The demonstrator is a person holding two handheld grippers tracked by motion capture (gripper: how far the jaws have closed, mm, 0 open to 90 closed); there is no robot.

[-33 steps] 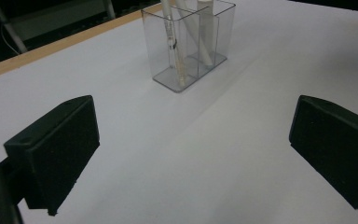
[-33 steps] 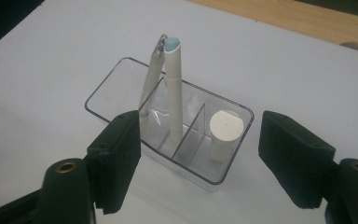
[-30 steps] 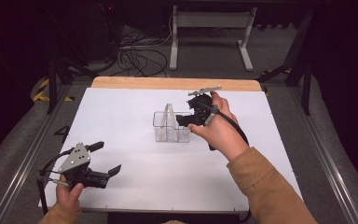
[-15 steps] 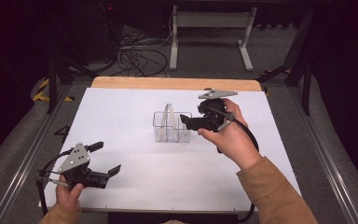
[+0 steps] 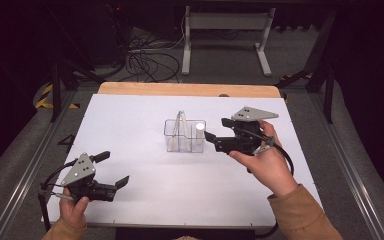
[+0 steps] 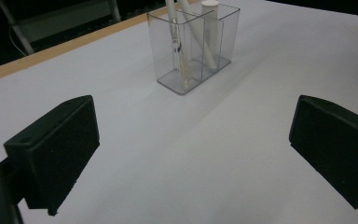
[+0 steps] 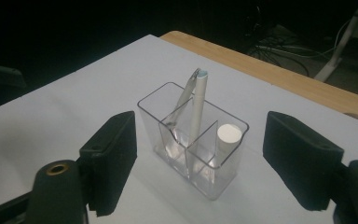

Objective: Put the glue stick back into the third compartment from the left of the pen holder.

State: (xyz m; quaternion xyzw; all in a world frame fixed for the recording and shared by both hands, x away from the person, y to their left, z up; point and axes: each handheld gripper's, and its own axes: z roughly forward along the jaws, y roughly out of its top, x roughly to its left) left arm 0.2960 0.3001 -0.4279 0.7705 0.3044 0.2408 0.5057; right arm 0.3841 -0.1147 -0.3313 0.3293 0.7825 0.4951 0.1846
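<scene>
**Clear organizer just ahead of the right jaws**

The clear organizer (image 5: 185,135) stands on the white tabletop (image 5: 130,120), holding a pen (image 7: 196,107) and a white cylinder (image 7: 228,135). The right gripper (image 5: 214,134) faces it from just beside, jaws wide apart, gripping nothing. The left gripper (image 5: 112,170) rests well apart from the organizer, jaws also wide and empty.

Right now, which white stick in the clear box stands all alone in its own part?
The short, thick white stick with the flat round top. It stands alone in one part of the clear box; the two thin pens lean together next door.
</scene>
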